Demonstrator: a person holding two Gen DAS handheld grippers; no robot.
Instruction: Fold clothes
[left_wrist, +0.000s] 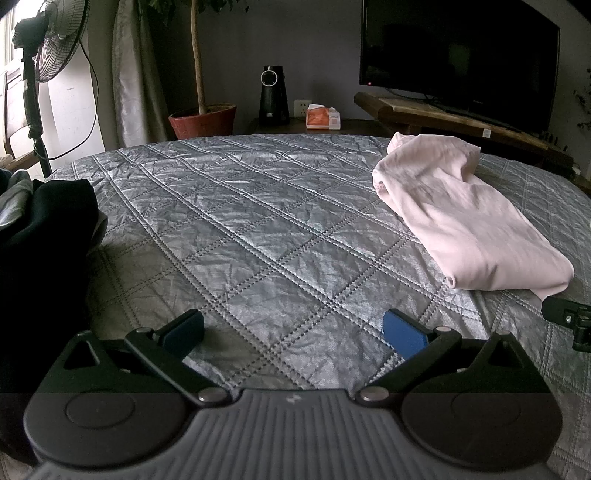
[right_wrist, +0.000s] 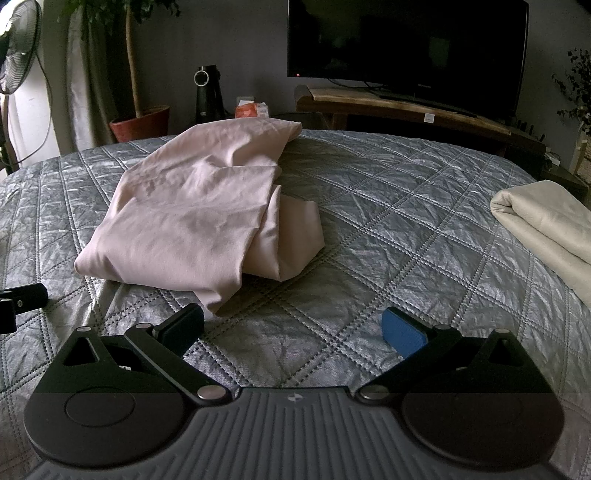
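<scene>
Right wrist view gives me the best read on progress: the pale pink soft cotton garment (right_wrist: 192, 206) lies on the silver-grey quilted bedspread (right_wrist: 388, 229) already doubled over into a rough bundle, but one flap pokes out at its right side and a loose corner trails toward me, so I judge the fold as partly done and untidy. At my 2 o'clock a cream folded cloth (right_wrist: 550, 229) rests near the bed's edge, looking finished. In the left wrist view a dark black heap of clothing (left_wrist: 48, 229) sits at 9 o'clock, seemingly not yet folded, so I reckon at least that pile is left.

My right gripper (right_wrist: 293, 328) is spread wide and holds nothing; the pink garment sits at its 11 o'clock, with the trailing corner just beside the left fingertip (right_wrist: 188, 321), whether touching I cannot tell. My left gripper (left_wrist: 293, 328) is likewise spread wide and empty over bare quilt; from there the pink garment lies at 2 o'clock, apart from the blue fingertips (left_wrist: 402, 332), and the black heap is nearer on the other side.
</scene>
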